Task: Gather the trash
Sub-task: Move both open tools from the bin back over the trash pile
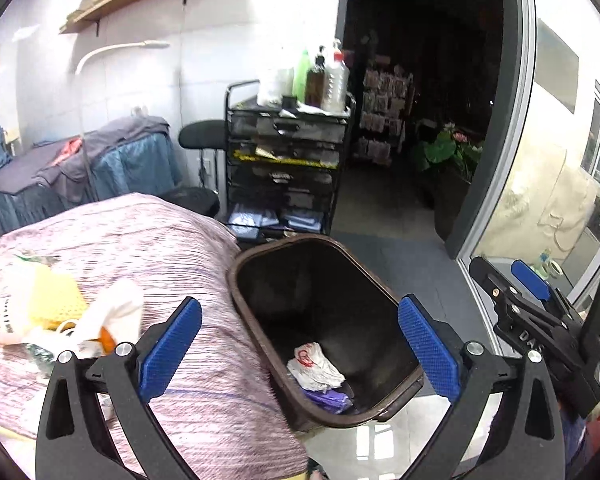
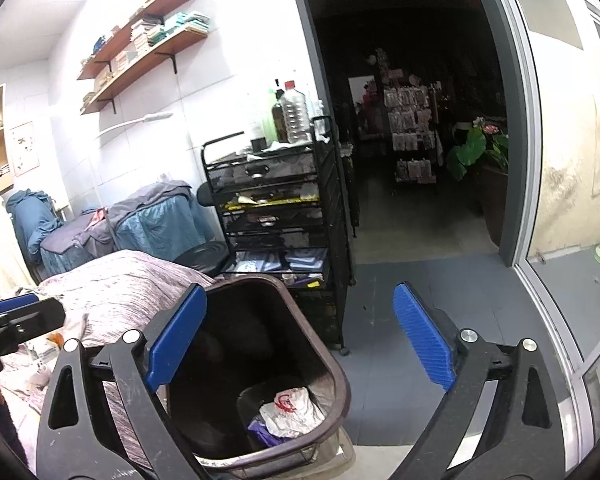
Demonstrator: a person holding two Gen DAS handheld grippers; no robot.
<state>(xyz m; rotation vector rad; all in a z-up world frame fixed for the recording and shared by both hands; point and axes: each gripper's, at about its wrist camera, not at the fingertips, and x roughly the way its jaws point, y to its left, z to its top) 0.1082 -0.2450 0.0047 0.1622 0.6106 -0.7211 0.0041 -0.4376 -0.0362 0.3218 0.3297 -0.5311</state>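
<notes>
Two grippers with blue ribbed pads, the left gripper (image 1: pixel 300 344) and the right gripper (image 2: pixel 300 336), hang wide apart and hold nothing above a dark brown plastic bin (image 1: pixel 256 320). A crumpled white plastic bag (image 1: pixel 314 366) lies at its bottom on a purple wrapper (image 1: pixel 328 398). More white and yellow litter (image 1: pixel 52 312) rests on the pink striped bedcover (image 1: pixel 160 248) beside the bin.

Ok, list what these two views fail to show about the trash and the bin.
- Trash pile on the bed: blurred in the left wrist view; the right wrist view hides most behind the left hand-held gripper.
- Purple item in the bin: half under the white bag.
- Bin base: hidden by its rim.
</notes>
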